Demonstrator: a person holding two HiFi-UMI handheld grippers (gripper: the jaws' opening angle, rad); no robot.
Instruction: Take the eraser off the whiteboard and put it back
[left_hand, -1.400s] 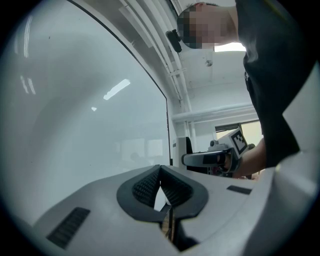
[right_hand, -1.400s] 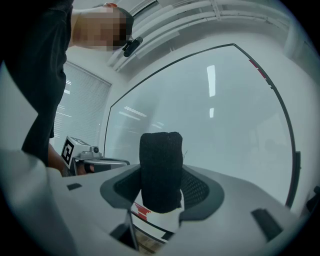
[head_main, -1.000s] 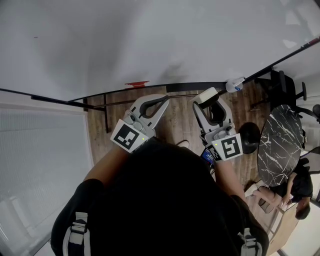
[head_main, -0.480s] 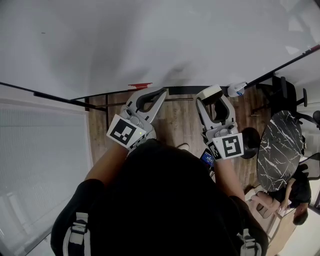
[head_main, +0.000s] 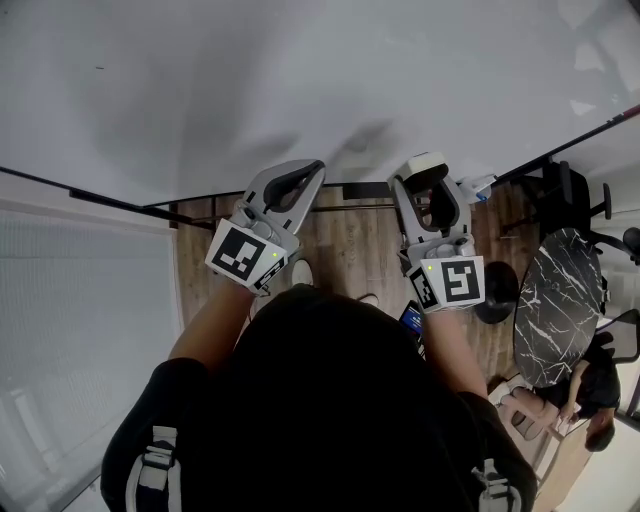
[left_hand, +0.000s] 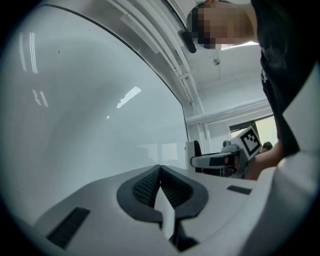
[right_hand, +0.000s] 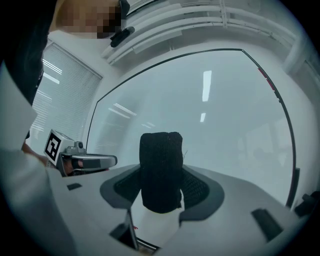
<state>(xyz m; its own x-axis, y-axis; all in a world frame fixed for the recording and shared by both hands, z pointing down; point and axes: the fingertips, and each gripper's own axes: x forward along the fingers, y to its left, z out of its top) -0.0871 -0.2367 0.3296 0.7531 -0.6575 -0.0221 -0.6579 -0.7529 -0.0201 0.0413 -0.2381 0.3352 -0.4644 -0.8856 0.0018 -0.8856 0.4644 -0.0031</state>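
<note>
Head view: the person stands facing the whiteboard, one tool in each hand, both pointed at the board's lower part.

Right gripper: closed on the eraser. Right gripper view confirms this. The eraser stands upright between the pads, its black felt face towards the camera and its white body below, clamped on both sides. It is held in front of the whiteboard; whether it touches the board cannot be determined.

Left gripper: closed and empty. Left gripper view shows the two ribbed pads meeting at their tips with nothing between them, and the whiteboard ahead.

Markings: each tool carries a marker cube, left and right, printed with black-and-white square code patterns (patterns only, not letters). A red speck near the eraser's white base is too small to read.

Surroundings: a wood floor lies below the board, and a dark marble-patterned round table stands at the right.
</note>
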